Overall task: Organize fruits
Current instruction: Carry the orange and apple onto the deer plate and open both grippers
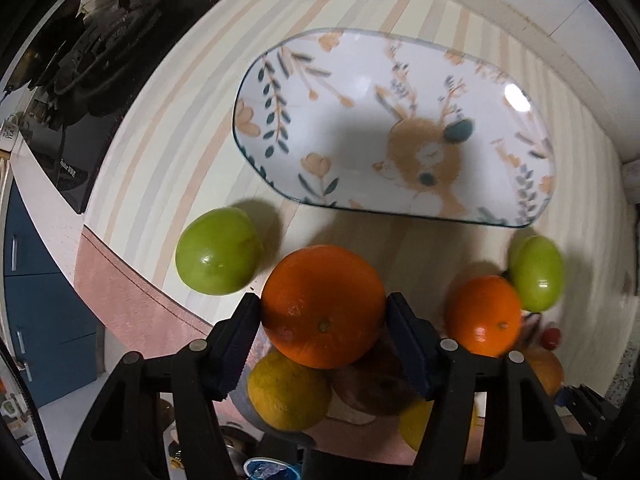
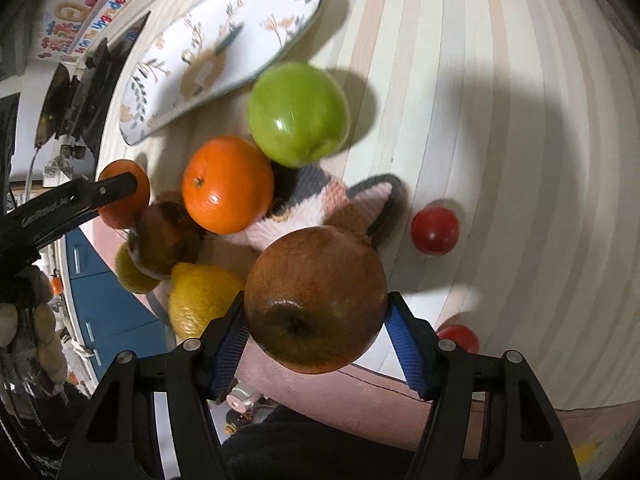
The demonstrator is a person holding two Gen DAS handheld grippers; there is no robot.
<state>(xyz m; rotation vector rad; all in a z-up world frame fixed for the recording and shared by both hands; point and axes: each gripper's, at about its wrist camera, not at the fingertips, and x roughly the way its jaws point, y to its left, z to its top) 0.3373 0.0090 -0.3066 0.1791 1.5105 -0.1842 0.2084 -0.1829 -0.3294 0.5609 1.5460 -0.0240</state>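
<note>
My left gripper points straight down and is shut on a large orange, held above the fruit pile. Beyond it lies an oval plate with a deer pattern, with nothing on it. My right gripper is shut on a brown-red apple. In the right wrist view the plate is at upper left. A black finger of the left gripper crosses its orange at the left edge.
Loose on the striped mat are green apples, a second orange, lemons, a dark apple, small red tomatoes and a knitted cat coaster. A black stove is far left.
</note>
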